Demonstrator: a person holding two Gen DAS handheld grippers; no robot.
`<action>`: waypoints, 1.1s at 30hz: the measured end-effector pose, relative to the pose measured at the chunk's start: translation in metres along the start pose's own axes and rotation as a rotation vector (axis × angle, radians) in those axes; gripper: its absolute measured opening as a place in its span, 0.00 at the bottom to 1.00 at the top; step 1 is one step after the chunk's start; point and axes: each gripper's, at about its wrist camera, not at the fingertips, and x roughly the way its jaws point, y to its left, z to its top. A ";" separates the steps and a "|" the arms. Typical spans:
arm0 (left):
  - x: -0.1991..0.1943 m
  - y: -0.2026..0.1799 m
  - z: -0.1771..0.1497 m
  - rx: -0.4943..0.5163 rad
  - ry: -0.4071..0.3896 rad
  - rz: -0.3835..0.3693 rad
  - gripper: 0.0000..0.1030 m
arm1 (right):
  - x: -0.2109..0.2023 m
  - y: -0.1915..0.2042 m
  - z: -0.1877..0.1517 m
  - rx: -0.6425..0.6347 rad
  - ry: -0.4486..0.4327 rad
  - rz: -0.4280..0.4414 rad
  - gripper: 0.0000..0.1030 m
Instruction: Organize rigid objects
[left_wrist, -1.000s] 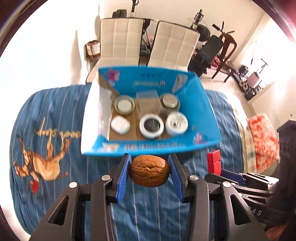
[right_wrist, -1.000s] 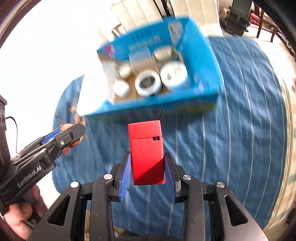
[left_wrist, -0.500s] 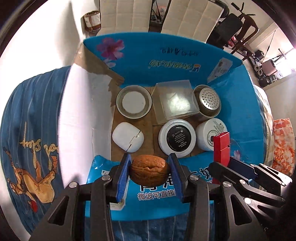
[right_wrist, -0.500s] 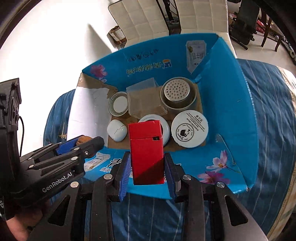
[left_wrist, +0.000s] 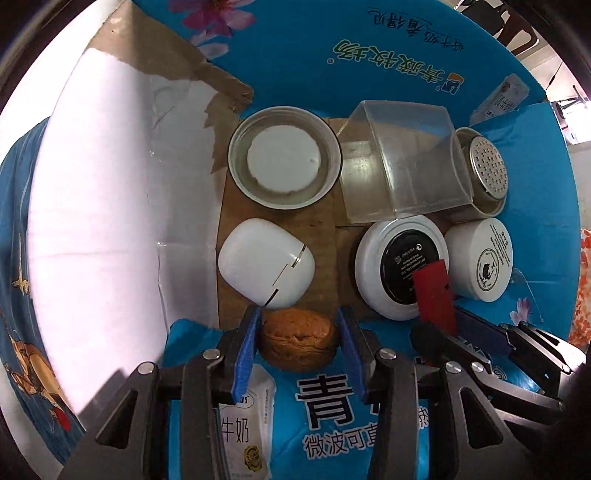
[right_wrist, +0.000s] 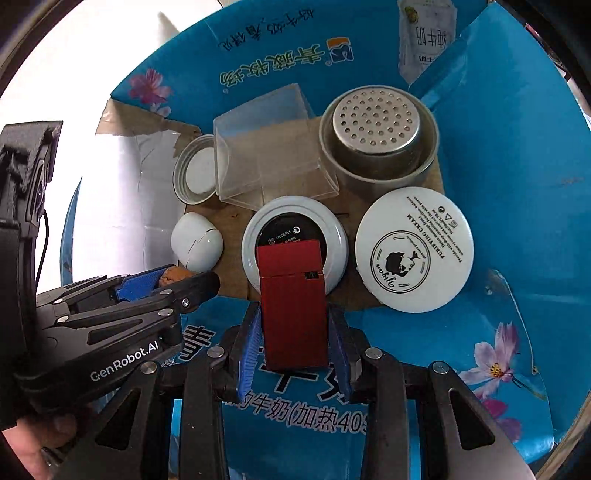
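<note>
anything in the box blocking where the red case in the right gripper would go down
Yes. The round white tin with a black label lies right past the red rectangular case, as seen from the right gripper.

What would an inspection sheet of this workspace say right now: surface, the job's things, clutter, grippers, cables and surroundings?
Surface: blue striped cloth under an open blue carton.
Job's things: walnut and red lighter, both held above the carton's near edge.
Clutter: in the carton, white earbud case, clear plastic box, perforated metal strainer cup, cream jar, black-labelled round tin, shallow lid.
Grippers: left gripper shut on walnut; right gripper shut on lighter.
Cables: thin black cable by the left gripper.
Surroundings: nothing seen.
</note>
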 end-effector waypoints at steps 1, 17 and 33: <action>0.001 0.000 -0.001 -0.001 0.001 0.002 0.38 | 0.003 0.000 0.001 0.002 0.008 -0.004 0.37; -0.038 -0.001 -0.006 -0.041 -0.094 0.051 0.78 | -0.023 0.004 0.001 0.005 -0.006 -0.193 0.70; -0.086 -0.005 -0.009 -0.049 -0.152 0.091 1.00 | -0.049 -0.022 0.010 0.042 -0.055 -0.293 0.99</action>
